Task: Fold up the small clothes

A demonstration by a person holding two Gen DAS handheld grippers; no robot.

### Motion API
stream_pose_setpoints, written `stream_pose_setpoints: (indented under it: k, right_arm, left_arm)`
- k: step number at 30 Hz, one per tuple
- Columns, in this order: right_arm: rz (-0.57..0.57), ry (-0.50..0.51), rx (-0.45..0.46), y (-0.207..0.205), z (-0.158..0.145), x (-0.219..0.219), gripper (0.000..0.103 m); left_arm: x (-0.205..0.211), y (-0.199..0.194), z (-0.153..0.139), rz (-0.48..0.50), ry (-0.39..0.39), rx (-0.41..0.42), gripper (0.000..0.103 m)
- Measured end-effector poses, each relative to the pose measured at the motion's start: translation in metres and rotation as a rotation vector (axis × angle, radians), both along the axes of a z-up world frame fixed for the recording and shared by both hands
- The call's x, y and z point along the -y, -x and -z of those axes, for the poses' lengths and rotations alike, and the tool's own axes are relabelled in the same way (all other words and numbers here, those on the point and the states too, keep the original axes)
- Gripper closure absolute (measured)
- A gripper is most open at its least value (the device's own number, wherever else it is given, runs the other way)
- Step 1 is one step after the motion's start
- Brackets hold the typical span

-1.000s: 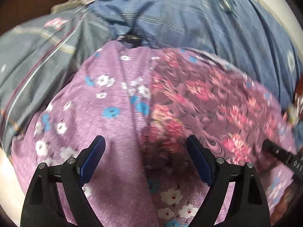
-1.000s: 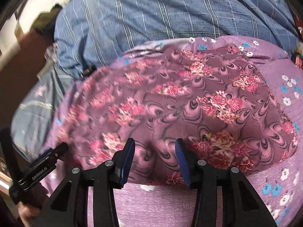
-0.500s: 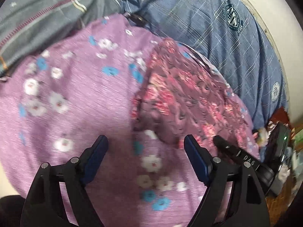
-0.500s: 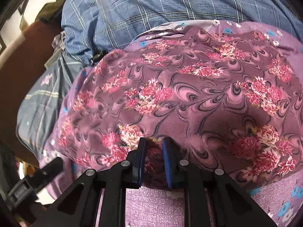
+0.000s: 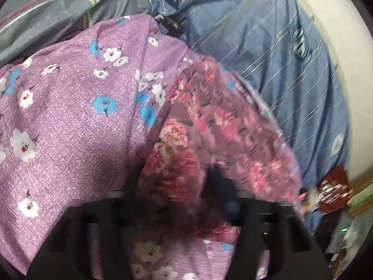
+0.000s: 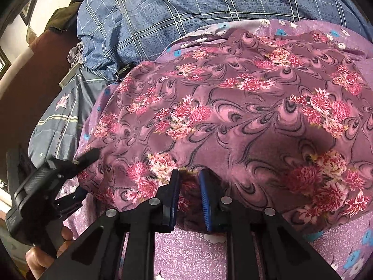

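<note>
Black right gripper (image 6: 189,186); blue pads (image 6: 205,200); silver screws.

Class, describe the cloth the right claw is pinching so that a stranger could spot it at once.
Start at the blue checked sheet across the back; in front lies a lilac cloth with white and blue flowers. On top of it sits the dark mauve cloth, gripped at its near edge by the right claw. Only this one has black swirls and pink-red blooms.

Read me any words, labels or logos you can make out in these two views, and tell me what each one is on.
None can be read.
Round crest on the blue checked cloth: blurred, unreadable.
Second round emblem on the same cloth: too small and blurred.
Left gripper body, seen from the right wrist: no lettering legible.
Clutter at the right edge: smeared, nothing readable.
</note>
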State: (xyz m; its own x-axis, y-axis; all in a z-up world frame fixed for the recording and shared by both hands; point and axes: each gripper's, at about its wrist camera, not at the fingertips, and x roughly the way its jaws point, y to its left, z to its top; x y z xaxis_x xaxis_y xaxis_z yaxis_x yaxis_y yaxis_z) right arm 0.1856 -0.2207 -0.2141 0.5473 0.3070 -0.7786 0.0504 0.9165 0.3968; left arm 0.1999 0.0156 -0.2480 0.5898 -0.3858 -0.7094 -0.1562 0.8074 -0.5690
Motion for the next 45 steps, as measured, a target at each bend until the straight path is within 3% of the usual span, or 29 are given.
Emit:
stream_pose_setpoints:
  k: [5,9,16,20,23,27,29,31,32,33,34,35,39,41,45]
  right_arm:
    - [0.000,-0.051,-0.005,0.000,-0.001,0.008,0.089]
    - [0.036,-0.117,0.000,0.002,-0.003,0.026,0.089]
    - [0.184,-0.189,0.033,0.015,-0.009,0.080,0.086]
    - [0.271,-0.241,0.051,0.025,-0.008,0.121,0.086]
    - [0.352,-0.281,0.076,0.036,-0.008,0.155,0.085]
    - [0.442,-0.334,0.123,0.053,-0.007,0.200,0.083]
    - [0.462,-0.378,0.145,0.059,-0.005,0.216,0.082]
    - [0.459,-0.452,0.158,0.062,-0.002,0.228,0.077]
    - [0.453,-0.490,0.167,0.061,-0.003,0.232,0.072]
    - [0.442,-0.524,0.178,0.060,-0.004,0.235,0.058]
    - [0.428,-0.539,0.183,0.057,-0.004,0.235,0.047]
    - [0.406,-0.554,0.186,0.054,-0.005,0.233,0.044]
    - [0.326,-0.618,0.177,0.038,-0.003,0.216,0.036]
    - [0.280,-0.609,0.142,0.028,-0.002,0.201,0.035]
    - [0.225,-0.588,0.095,0.009,0.004,0.171,0.035]
  left_arm:
    - [0.007,0.003,-0.013,0.024,-0.100,0.043,0.083]
    - [0.026,0.005,-0.040,0.079,-0.238,0.106,0.087]
    - [0.068,0.007,-0.086,0.183,-0.346,0.221,0.089]
    - [0.112,0.012,-0.109,0.270,-0.389,0.289,0.090]
    - [0.160,0.018,-0.117,0.373,-0.393,0.325,0.097]
    - [0.231,0.022,-0.111,0.502,-0.403,0.332,0.097]
    - [0.254,0.017,-0.103,0.541,-0.353,0.288,0.096]
    - [0.254,0.011,-0.099,0.555,-0.248,0.241,0.094]
    - [0.249,0.010,-0.099,0.568,-0.199,0.236,0.086]
    - [0.244,0.012,-0.100,0.579,-0.186,0.239,0.066]
    - [0.233,0.015,-0.103,0.588,-0.180,0.259,0.054]
    - [0.226,0.019,-0.105,0.583,-0.179,0.280,0.037]
    - [0.184,0.022,-0.109,0.515,-0.214,0.375,0.032]
    - [0.160,0.007,-0.095,0.437,-0.220,0.323,0.032]
    - [0.127,-0.018,-0.064,0.353,-0.132,0.214,0.032]
